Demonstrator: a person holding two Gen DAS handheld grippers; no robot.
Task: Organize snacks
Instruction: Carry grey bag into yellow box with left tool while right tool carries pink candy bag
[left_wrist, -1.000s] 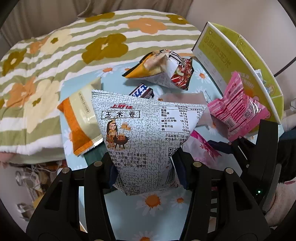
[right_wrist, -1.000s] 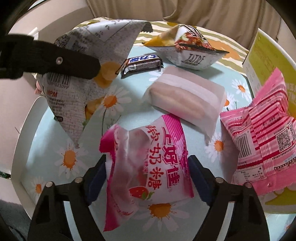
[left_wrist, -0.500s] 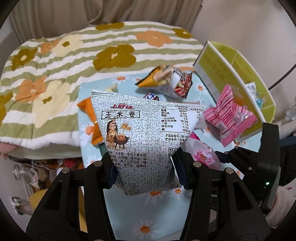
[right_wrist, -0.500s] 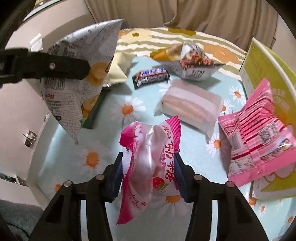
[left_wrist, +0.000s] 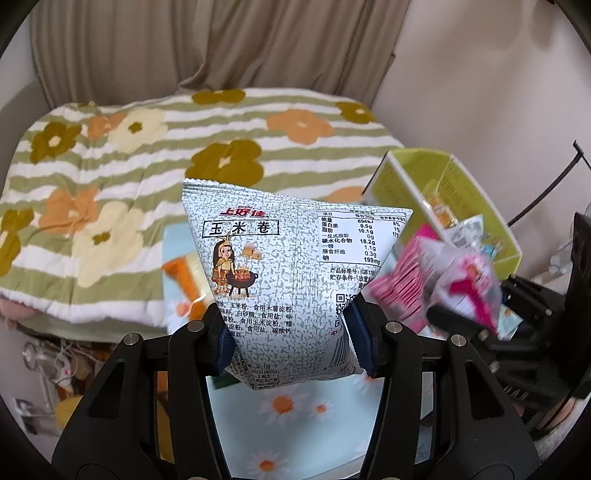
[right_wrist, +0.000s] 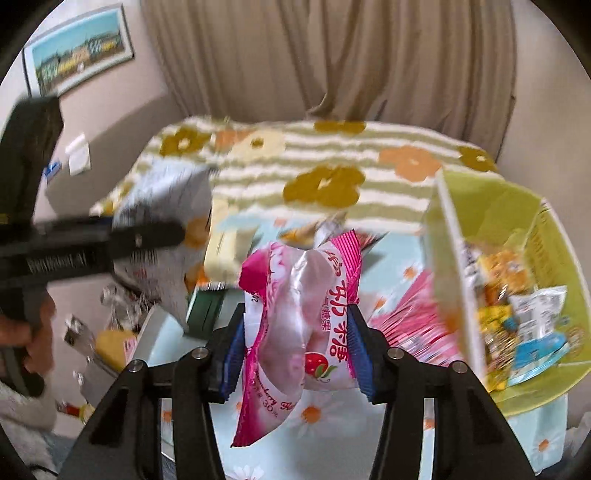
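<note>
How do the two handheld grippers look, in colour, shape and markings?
Both the left gripper and the right gripper have matte black, angular linkage fingers with round silver screw heads and ribbed blue pads. In the right wrist view, white lettering, too blurred to read, runs along the left gripper's side.

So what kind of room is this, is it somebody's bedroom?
Probably a bedroom at home. A bed with a green-striped flowered quilt stands behind the daisy-print table, long beige curtains hang behind it, and a framed picture is on the wall.
</note>
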